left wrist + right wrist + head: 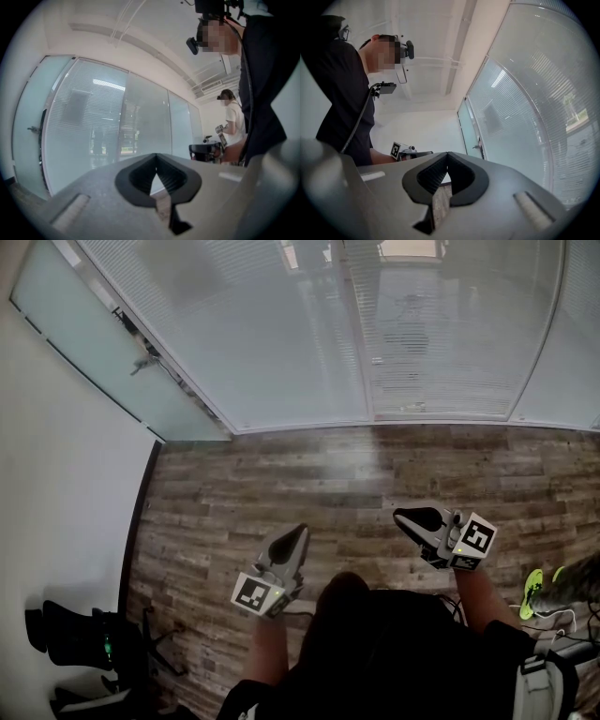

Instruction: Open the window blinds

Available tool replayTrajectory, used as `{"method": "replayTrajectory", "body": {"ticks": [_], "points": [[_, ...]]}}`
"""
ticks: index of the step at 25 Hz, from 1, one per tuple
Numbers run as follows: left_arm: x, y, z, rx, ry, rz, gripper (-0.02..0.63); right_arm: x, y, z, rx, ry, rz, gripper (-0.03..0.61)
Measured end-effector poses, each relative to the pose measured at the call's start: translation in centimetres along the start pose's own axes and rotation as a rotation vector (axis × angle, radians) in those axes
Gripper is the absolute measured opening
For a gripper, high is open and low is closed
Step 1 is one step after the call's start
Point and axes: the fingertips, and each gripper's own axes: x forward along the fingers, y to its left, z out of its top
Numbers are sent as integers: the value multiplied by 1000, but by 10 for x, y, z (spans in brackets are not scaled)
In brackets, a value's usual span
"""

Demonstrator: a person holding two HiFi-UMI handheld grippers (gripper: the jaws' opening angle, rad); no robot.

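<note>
Window blinds (281, 334) hang along the far side of the room, spanning the glazed wall from left to right in several upright panels. Slats are long and thin, with their long axis horizontal, running left-right along the glass; the slat faces look flat to the room, and the view through them is hazy. Bottom edge of the blinds meets the wooden floor (328, 474). At far left, a frosted glass door (84, 324) with a lever handle (143, 363) adjoins the blinds. Left hand-held gripper (292, 532) is near, over the floor, pointing toward the far wall; its jaw tips meet, with nothing between them. Right hand-held gripper (412, 518) is near right, angled far-left; its jaws are likewise closed and empty. Both are well apart from the blinds, with bare floor between. A second person (233, 122) stands to the right in the left gripper view.
</note>
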Motion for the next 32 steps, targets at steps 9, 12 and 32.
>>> {"method": "replayTrajectory", "body": {"ticks": [9, 12, 32], "points": [[0, 8, -11, -37, 14, 6, 5, 6, -16, 2, -9, -9, -30, 6], [4, 17, -9, -66, 4, -2, 3, 11, -21, 3, -8, -8, -41, 6], [86, 72, -21, -20, 71, -161, 5, 28, -107, 22, 73, -153, -224, 6]]}}
